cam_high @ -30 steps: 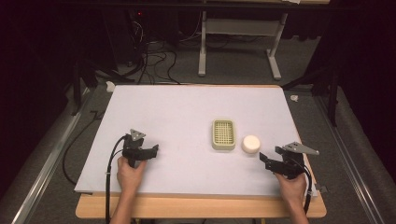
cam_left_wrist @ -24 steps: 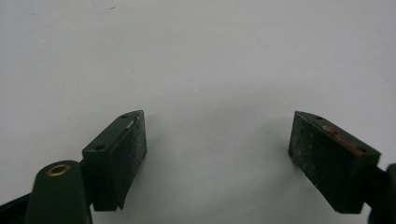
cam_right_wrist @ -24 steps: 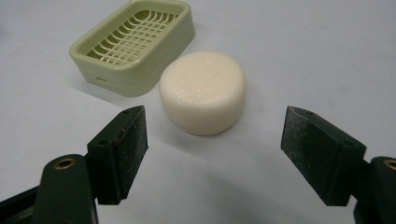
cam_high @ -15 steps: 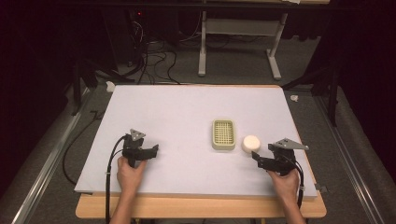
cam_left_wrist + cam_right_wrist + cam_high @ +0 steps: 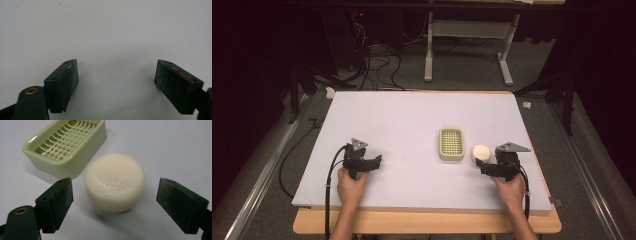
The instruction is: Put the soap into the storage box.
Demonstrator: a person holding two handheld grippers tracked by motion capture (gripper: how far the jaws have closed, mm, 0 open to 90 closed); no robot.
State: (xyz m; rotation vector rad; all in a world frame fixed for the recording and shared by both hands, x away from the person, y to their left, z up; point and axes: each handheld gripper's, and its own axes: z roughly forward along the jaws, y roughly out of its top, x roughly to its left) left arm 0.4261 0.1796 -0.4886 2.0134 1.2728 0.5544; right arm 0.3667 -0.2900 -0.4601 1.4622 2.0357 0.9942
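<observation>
A round cream soap bar (image 5: 481, 152) (image 5: 115, 182) lies on the white table sheet (image 5: 412, 125), just right of a pale green soap dish (image 5: 451, 144) (image 5: 66, 147) with a grid insert. My right gripper (image 5: 482, 166) (image 5: 113, 202) is right behind the soap, its jaws opening wide; the soap lies just ahead of the gap and neither pad touches it. My left gripper (image 5: 374, 162) (image 5: 116, 85) rests at the front left of the sheet, open, with only bare sheet between its fingers.
The sheet's front edge (image 5: 422, 207) and the wooden table rim (image 5: 427, 222) run just behind both hands. Beyond the table's far edge stand desk legs (image 5: 428, 50) and cables (image 5: 377, 65) on the floor.
My right gripper has moved left toward the soap and its jaws have spread apart. The left gripper, the soap and the dish have stayed where they were.
</observation>
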